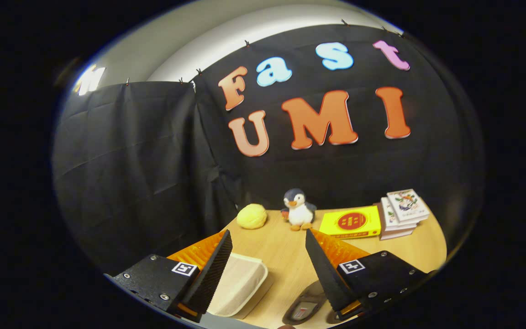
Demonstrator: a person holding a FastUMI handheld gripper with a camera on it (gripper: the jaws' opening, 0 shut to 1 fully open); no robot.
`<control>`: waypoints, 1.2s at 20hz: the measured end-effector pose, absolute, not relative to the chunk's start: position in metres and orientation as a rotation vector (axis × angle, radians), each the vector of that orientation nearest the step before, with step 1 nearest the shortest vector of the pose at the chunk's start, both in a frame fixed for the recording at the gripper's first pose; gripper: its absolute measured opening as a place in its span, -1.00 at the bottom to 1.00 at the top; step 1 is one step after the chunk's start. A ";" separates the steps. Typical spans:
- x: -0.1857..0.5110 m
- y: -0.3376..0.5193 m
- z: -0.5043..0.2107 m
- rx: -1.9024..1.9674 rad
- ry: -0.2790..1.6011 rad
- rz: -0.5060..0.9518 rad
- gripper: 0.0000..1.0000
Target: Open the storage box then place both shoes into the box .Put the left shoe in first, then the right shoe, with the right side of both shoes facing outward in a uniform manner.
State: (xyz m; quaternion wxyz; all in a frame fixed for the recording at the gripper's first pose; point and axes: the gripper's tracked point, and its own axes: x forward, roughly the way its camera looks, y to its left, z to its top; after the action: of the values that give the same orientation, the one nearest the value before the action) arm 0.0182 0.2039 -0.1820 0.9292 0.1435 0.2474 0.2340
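Fingers of hand-held gripper (267, 267) spread apart, gripping nothing; storage box (240, 283) near left finger, shoe (304, 308) near right finger on tabletop (281, 246).

The gripper (267, 256) is held above the wooden table (286, 256) with its fingers spread wide and nothing between them. Below the left finger lies the cream storage box (240, 285), lid on. A shoe (304, 308) lies just beside the right finger. Beyond the fingers, against the wall: a yellow ball (252, 216), a plush penguin (298, 209), a yellow box (350, 222) and stacked books (402, 213).
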 end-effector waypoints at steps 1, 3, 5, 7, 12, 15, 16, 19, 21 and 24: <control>0.012 0.214 -0.196 0.324 0.562 0.509 0.93; 0.000 0.231 -0.221 0.382 0.673 0.561 0.88; -0.011 0.244 -0.244 0.429 0.770 0.595 0.87; -0.020 0.252 -0.269 0.455 0.847 0.614 0.85; -0.045 0.275 -0.321 0.484 1.021 0.667 0.86; -0.057 0.293 -0.345 0.514 1.094 0.702 0.83; -0.063 0.298 -0.351 0.533 1.113 0.714 0.83; -0.068 0.310 -0.361 0.577 1.158 0.744 0.83; -0.070 0.319 -0.366 0.589 1.172 0.761 0.83; -0.075 0.325 -0.372 0.614 1.199 0.787 0.83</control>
State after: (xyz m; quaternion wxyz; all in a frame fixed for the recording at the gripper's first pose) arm -0.0754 0.3248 -0.3717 0.7111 0.2766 0.5404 0.3547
